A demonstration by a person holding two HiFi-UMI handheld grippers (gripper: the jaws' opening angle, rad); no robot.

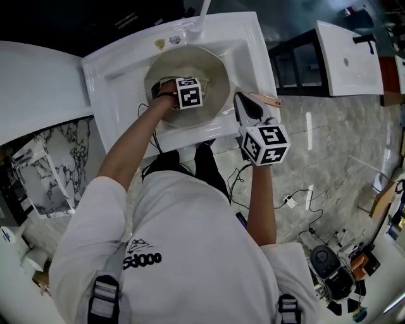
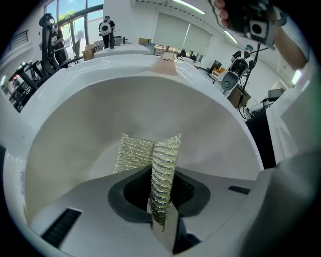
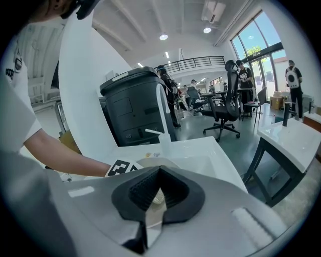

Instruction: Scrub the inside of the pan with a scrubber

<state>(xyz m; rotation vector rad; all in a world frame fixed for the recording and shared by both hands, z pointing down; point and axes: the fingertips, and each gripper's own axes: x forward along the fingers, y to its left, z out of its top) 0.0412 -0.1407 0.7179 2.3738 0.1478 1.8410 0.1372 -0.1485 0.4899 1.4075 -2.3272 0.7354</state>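
Observation:
A cream pan (image 1: 215,66) lies in the white sink (image 1: 120,69). My left gripper (image 1: 179,88) reaches down into it under its marker cube. In the left gripper view the left gripper (image 2: 159,198) is shut on a folded silvery mesh scrubber (image 2: 150,153), whose far end rests against the pan's pale inner wall (image 2: 100,110). My right gripper (image 1: 247,109) sits at the sink's front right corner, by the pan's copper-coloured handle (image 1: 267,99). In its own view the right gripper (image 3: 153,203) is shut on a thin pale strip, apparently that handle.
A tap (image 1: 202,12) stands at the back of the sink. A white counter (image 1: 31,82) lies to the left and a second basin (image 1: 348,57) at the far right. Cables (image 1: 297,202) trail over the floor. A black bin (image 3: 135,108) stands behind the sink.

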